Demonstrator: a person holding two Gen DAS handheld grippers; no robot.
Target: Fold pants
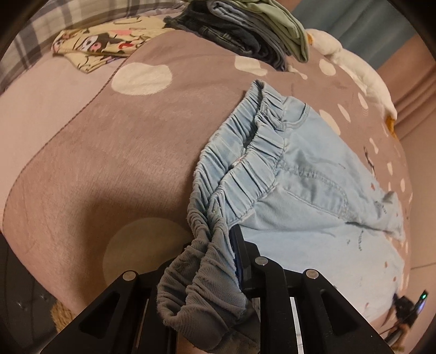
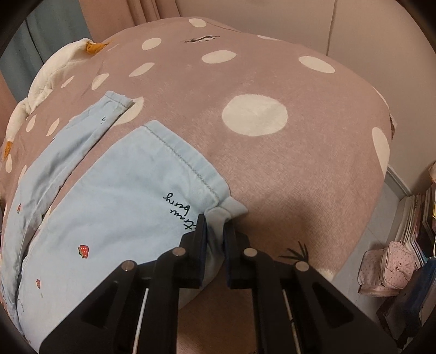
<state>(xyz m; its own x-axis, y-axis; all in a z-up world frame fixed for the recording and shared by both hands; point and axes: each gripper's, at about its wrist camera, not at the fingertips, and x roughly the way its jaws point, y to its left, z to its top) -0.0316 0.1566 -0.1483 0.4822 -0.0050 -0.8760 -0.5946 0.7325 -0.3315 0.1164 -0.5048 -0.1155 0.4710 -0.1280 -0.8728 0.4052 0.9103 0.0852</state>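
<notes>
The left gripper [image 1: 218, 258] is clamped on the waistband [image 1: 239, 168] of the pants [image 1: 313, 196], which spread ahead and to its right over the blanket [image 1: 109, 163]. The right gripper [image 2: 215, 231] pinches the near corner of a leg hem [image 2: 188, 160]; the other leg [image 2: 81, 130] lies ahead to its left. Folded clothes [image 1: 245, 24] sit far ahead of the left gripper.

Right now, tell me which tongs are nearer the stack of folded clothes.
Left. The left tongs grip the pants' waistband, and the stack lies across the blanket ahead of them. The right tongs pinch a leg hem at the pants' far end.
</notes>
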